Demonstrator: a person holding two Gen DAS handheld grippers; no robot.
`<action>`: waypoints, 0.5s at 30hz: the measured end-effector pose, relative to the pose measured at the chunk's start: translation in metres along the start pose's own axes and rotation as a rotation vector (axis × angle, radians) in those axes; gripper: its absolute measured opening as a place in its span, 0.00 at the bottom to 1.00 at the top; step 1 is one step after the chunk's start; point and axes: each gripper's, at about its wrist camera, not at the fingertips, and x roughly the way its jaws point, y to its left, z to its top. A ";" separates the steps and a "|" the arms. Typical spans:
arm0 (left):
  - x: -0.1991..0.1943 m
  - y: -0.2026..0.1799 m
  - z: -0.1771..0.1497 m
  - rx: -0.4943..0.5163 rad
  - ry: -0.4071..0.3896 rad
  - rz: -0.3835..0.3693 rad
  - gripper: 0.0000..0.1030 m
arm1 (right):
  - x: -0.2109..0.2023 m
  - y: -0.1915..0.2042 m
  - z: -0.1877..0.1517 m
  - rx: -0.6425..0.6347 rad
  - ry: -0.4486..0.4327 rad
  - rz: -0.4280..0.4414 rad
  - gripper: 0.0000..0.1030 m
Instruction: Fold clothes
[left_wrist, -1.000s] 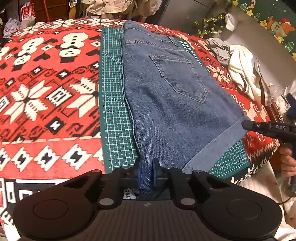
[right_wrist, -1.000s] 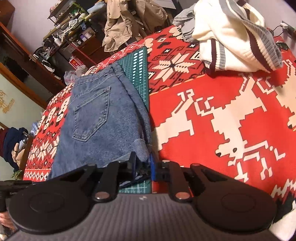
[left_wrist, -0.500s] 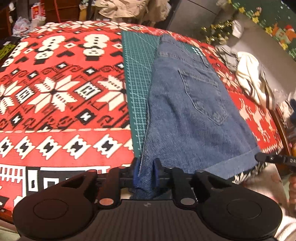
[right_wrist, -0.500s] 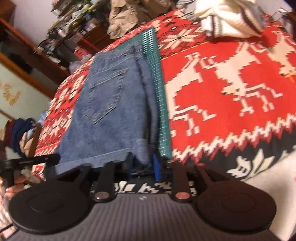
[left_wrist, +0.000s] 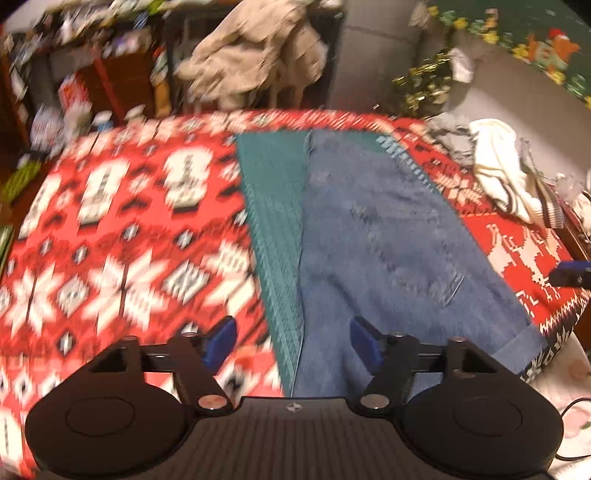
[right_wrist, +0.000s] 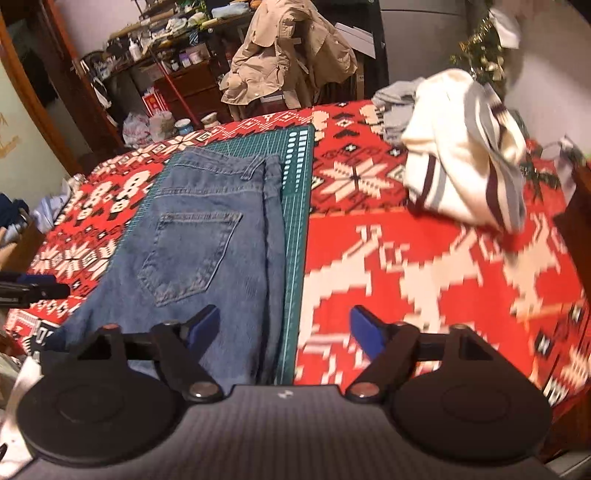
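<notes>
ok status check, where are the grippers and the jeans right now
Left gripper open, empty. Right gripper open, empty. Jeans folded lengthwise, flat on green mat, pocket up. White sweater heaped to the right, apart from the jeans.

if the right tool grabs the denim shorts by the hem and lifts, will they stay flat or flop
The denim shorts would likely flop: they lie folded lengthwise on the green mat, and the loose layers could fall open. The thick denim probably feels fairly heavy. Both the right tool and left tool are open.

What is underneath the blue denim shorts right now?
The blue denim shorts lie on a green gridded cutting mat, which rests on the red patterned blanket. The mat's middle is covered, so anything there cannot be seen.
</notes>
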 end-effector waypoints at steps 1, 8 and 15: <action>0.003 -0.003 0.005 0.025 -0.014 0.003 0.68 | 0.004 0.002 0.006 -0.009 0.002 -0.009 0.89; 0.033 -0.018 0.038 0.138 -0.034 0.013 0.68 | 0.022 0.017 0.043 -0.147 -0.051 -0.094 0.99; 0.059 -0.027 0.065 0.170 -0.064 -0.092 0.68 | 0.047 0.016 0.073 -0.180 -0.113 0.059 0.99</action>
